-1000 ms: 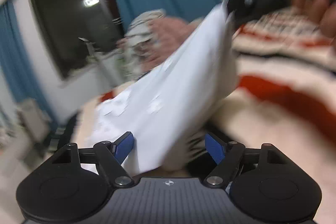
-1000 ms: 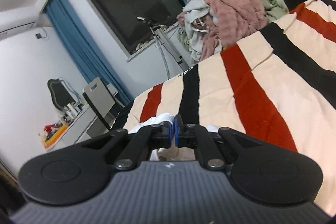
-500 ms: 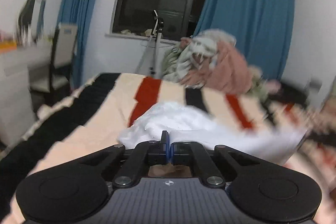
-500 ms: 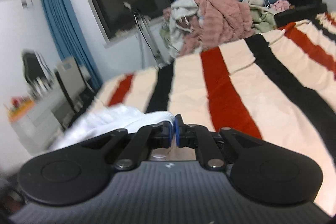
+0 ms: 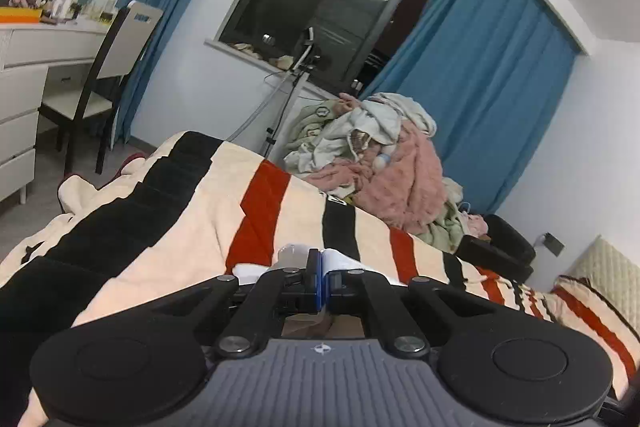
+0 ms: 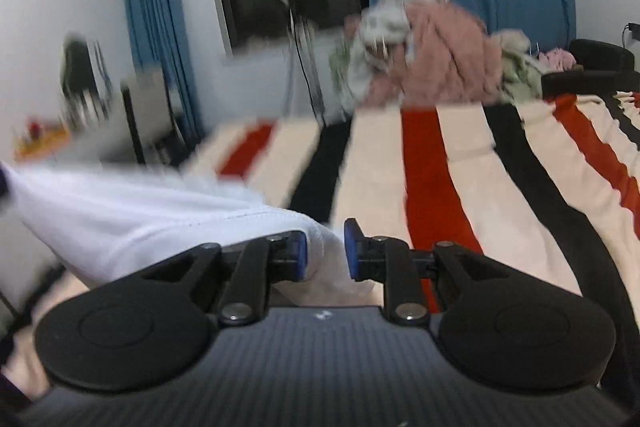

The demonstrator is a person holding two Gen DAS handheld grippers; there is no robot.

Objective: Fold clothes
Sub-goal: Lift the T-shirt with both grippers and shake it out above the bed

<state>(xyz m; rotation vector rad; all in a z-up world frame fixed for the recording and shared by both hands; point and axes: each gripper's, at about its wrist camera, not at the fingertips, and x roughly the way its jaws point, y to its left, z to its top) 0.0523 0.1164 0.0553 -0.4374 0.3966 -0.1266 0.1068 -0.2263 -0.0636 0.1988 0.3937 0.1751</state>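
Right wrist view: my right gripper (image 6: 325, 247) fingers have just been parting, white garment (image 6: 132, 215) hem loose between them; left gripper (image 5: 321, 277) clamped on it over bed (image 5: 192, 211); risk: garment sags sideways, fold skews.

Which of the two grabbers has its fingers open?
The right gripper: its jaws have just been opening, white garment loose between them. The left gripper is pinched shut.

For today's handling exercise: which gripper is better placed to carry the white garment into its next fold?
Left. The left gripper is shut on the white garment; the right gripper has just been opening, its pads apart.
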